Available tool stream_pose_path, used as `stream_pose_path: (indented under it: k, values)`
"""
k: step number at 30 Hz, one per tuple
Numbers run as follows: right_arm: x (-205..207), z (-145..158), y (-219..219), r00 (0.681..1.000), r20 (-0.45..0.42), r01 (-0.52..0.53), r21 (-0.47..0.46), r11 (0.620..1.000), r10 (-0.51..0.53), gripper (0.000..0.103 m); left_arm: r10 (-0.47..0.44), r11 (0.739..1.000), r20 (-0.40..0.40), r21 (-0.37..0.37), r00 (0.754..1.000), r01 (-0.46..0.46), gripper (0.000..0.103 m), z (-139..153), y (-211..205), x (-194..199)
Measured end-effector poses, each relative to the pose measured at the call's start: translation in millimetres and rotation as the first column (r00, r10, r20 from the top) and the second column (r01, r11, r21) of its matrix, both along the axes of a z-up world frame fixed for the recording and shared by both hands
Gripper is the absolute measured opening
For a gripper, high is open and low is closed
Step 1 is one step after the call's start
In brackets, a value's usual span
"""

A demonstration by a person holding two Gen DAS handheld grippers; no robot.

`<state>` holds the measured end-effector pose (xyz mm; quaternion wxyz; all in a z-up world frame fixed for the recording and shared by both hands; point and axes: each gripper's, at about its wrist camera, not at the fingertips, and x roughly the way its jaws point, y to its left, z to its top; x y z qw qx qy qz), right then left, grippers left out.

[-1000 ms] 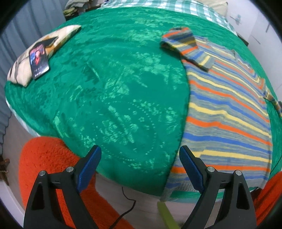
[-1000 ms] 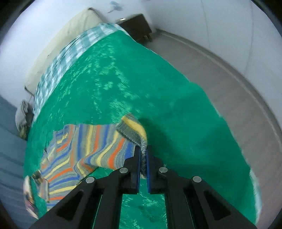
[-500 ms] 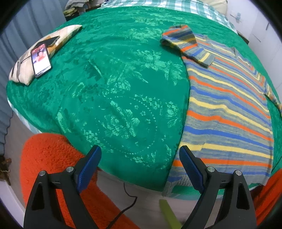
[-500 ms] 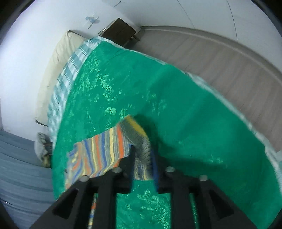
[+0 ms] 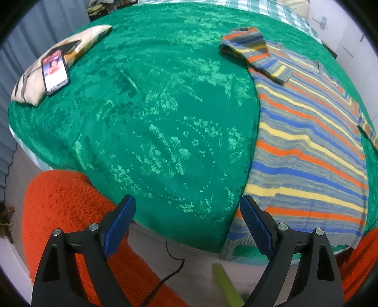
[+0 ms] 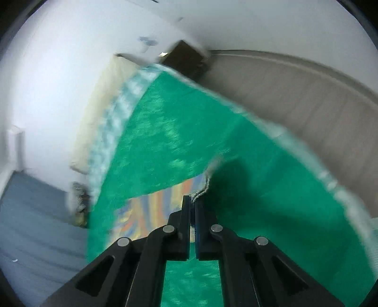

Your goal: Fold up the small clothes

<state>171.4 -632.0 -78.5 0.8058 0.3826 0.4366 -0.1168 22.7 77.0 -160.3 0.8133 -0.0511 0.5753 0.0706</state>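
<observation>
A green bedspread (image 5: 146, 113) covers the bed. On its right side lies a striped shirt (image 5: 307, 151); far left, a phone (image 5: 54, 69) on a pillow (image 5: 30, 85). The left gripper (image 5: 186, 224) stands wide, empty. The right gripper (image 6: 192, 205) has just closed, pinching the shirt's edge.

Knitted striped shirt (image 5: 307, 151), right of the black gripper fingers with blue ribbed pads (image 5: 119, 224) — grey ground, bands of orange, yellow, blue. Bedspread (image 5: 153, 106) ahead — emerald green, paler floral damask. Shaggy rug (image 5: 63, 200) below left — solid orange. Checked sheet (image 5: 259, 4) beyond — teal-white.
</observation>
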Motion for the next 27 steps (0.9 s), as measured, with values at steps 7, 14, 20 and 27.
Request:
stream_pose_path:
  k: [7, 14, 20, 27]
  values:
    - [3, -32, 20, 0.987, -0.151, -0.064, -0.061, 0.996, 0.054, 0.004, -0.027, 0.999, -0.005, 0.033, 1.0, 0.027, 0.091, -1, -5, -2]
    - [10, -27, -5, 0.998, -0.069, 0.01, 0.01, 1.0, -0.009, 0.035, -0.019, 0.999, -0.023, 0.031, 1.0, 0.02, 0.091, -6, -6, 1]
    - [39, -41, 2, 0.99, -0.141, -0.02, -0.026, 0.999, 0.016, 0.002, -0.035, 0.997, -0.025, 0.064, 0.999, 0.037, 0.091, -4, -11, 0]
    - [48, -29, 13, 0.973, -0.228, -0.079, -0.252, 0.964, 0.02, 0.003, -0.029, 0.997, -0.041, 0.071, 0.999, 0.032, 0.091, -10, -10, 5]
